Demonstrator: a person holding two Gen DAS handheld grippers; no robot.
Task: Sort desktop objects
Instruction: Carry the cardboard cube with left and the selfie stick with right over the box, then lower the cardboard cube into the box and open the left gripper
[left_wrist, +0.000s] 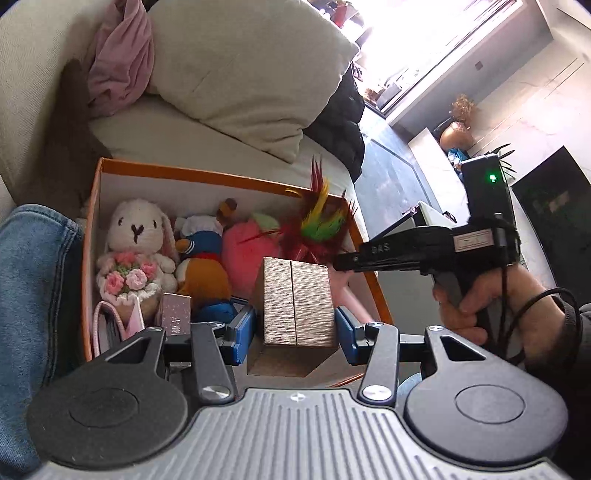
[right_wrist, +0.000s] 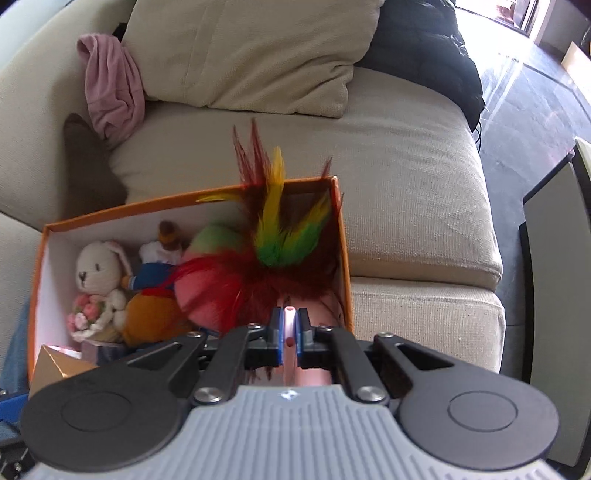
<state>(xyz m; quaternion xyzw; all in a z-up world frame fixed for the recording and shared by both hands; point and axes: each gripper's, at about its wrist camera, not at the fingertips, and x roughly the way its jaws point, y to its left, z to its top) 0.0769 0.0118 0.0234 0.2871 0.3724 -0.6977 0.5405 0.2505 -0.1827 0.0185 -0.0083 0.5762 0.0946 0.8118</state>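
Beige sofa (right_wrist: 406, 177) carries an orange box (left_wrist: 229, 176) of plush toys. Left hand-held gripper (left_wrist: 295, 328) clamps a gold box (left_wrist: 295, 302) over it; right hand-held gripper (right_wrist: 290, 332) pinches what looks like a feather toy's (right_wrist: 280, 236) pink handle.

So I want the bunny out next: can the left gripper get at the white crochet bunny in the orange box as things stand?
Probably not yet. The left gripper is shut on the gold box, so its fingers are occupied. The white crochet bunny itself lies uncovered at the orange box's left end.

Box (right_wrist: 341, 236) on sofa (right_wrist: 406, 177), rabbit (right_wrist: 98, 273) inside left, cushion (right_wrist: 251, 51) behind
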